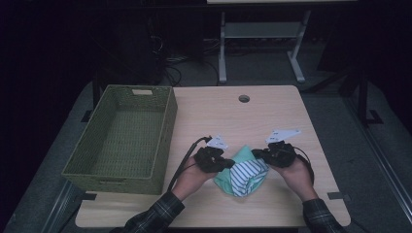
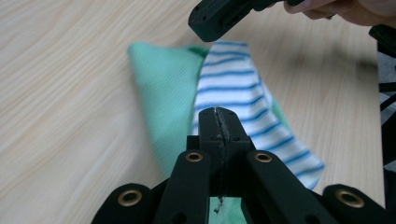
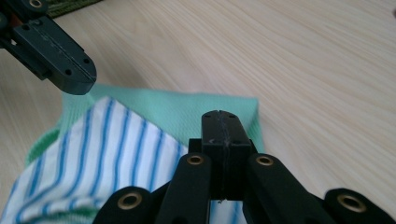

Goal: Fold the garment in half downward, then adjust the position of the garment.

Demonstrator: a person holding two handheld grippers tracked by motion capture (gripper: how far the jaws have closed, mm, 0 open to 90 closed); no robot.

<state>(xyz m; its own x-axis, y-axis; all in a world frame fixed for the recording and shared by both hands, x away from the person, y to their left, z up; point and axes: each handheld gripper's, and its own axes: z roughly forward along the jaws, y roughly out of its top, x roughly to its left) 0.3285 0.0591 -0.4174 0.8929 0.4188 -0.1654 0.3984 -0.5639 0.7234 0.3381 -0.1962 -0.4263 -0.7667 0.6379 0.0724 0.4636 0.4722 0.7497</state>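
Green-and-striped cloth [image 1: 241,173] bunched up on the table [image 1: 272,111], just right of the green basket [image 1: 124,138] and toward the near edge. Left gripper [image 1: 227,163] at the cloth's left edge, right gripper [image 1: 256,153] at its top right corner. Both pairs of jaws pressed together, nothing visibly pinched between them.

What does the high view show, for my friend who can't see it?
Two hands hold the left gripper and right gripper at a green and striped cloth on a wooden table. An empty green basket sits at the left.
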